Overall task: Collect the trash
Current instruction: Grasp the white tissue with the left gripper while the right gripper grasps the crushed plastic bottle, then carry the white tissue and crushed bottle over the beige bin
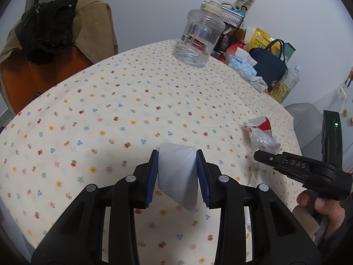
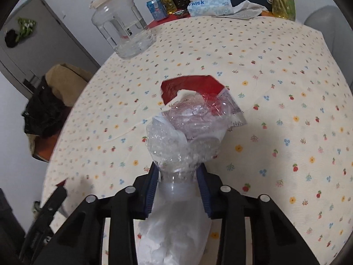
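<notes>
Left wrist view first: we see our left gripper (image 1: 177,172) clamped on a pale folded paper piece (image 1: 177,176), both blue pads pressed against its sides and the piece held just above the table (image 1: 110,110), near the edge closest to us. The table wears a cream cloth dotted with small flowers and fruit. Toward its right edge lies a crushed clear plastic bottle (image 1: 263,140) with a red and white label, and our right gripper (image 1: 261,155) reaches in from the right with its black tip at the bottle; a hand (image 1: 326,209) grips the handle behind it. At the far edge stands a big clear water jug (image 1: 198,37), and beside it, toward the far right corner, a tissue pack (image 1: 241,67), a dark blue bag (image 1: 270,66) and a yellow pouch (image 1: 260,38). A chair (image 1: 44,66) draped with tan and black clothing stands past the left edge.

Right wrist view: our right gripper (image 2: 178,174) has its jaws closed around the neck end of the crushed clear plastic bottle (image 2: 187,132), the pads touching the plastic on both sides. The bottle's torn red label points away from us over the middle of the cloth. White crumpled paper (image 2: 174,231) shows under the jaws, near the table's closest edge. The water jug (image 2: 123,28) sits at the far left edge.
</notes>
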A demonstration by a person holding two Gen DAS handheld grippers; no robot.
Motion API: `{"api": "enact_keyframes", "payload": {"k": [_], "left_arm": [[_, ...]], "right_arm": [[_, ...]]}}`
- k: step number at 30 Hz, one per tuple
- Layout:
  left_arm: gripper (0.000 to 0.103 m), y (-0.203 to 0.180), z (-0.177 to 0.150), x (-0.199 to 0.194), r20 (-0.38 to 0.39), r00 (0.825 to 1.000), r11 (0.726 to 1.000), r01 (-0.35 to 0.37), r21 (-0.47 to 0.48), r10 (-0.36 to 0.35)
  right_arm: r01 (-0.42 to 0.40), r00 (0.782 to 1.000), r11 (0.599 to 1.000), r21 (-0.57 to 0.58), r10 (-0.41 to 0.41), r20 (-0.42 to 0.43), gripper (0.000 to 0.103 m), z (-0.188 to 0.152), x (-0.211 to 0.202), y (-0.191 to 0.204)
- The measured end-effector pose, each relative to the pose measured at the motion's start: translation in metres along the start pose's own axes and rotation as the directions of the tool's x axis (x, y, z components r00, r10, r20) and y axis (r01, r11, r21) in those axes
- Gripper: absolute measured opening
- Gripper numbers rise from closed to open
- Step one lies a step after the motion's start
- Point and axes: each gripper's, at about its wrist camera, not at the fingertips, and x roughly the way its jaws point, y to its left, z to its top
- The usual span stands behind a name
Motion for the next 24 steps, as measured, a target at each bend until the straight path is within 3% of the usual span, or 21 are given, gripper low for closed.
{"api": "enact_keyframes", "payload": {"k": [11,24], "left_arm": [[0.034,-0.042,-0.007,-0.001,-0.010,0.997,0.995,0.082,0.050,-0.081],[0.034,-0.104,-0.020,-0.010,-0.029,0.985,0.973,0.171,0.153,-0.168]], "right_arm": [[-0.085,0.995,0.996,0.005,0.084,0.062,0.032,-0.039,-0.058,-0.019],[-0.046,0.982,0.996,0.072,0.032,0.184,0.032,-0.086,-0.134,-0.078]]}}
